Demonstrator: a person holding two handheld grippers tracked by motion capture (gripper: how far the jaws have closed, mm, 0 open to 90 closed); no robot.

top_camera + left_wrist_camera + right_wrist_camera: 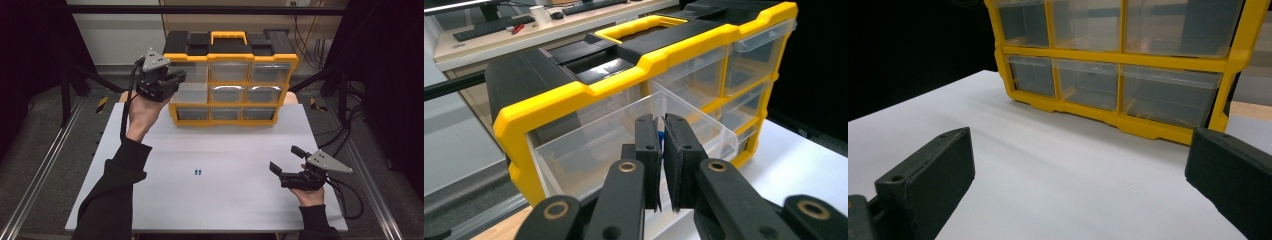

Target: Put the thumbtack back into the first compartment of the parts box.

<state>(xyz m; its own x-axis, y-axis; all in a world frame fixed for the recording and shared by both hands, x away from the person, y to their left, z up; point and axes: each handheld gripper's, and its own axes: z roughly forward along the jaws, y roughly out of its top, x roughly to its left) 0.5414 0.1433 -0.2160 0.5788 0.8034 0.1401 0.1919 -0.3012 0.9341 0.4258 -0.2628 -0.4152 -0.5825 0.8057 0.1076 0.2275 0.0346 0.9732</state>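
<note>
Small blue piece [659,137] sits pinched between the pads of the left hand-held gripper [660,145], and the pulled-out clear drawer [624,135] lies right behind it.

From the high view, the yellow and black organizer [230,80] stands at the far middle of the white worktop [210,200], its nine clear drawers facing the person. The left hand-held gripper [170,82] is raised at the organizer's left column, level with the middle-row drawer [192,92], which juts forward from the frame. The left hand [142,112] cups the tool from below, palm up, forearm in a dark sleeve reaching from the bottom edge. Two more small blue pieces [197,172] lie side by side on the bare worktop in the middle. The right hand-held gripper [285,161] rests low near the right front edge, jaws spread wide and pointing left and away, with nothing between them; the right hand [310,192] holds it from behind.

From the left gripper view, the jaws stand nearly together, a sliver of blue showing in the narrow gap. They hover over the open drawer, near its front rim.

From the right gripper view, the two black jaws sit far apart at the bottom corners, aimed across empty worktop at the organizer's lower rows [1118,90], well apart from it.
</note>
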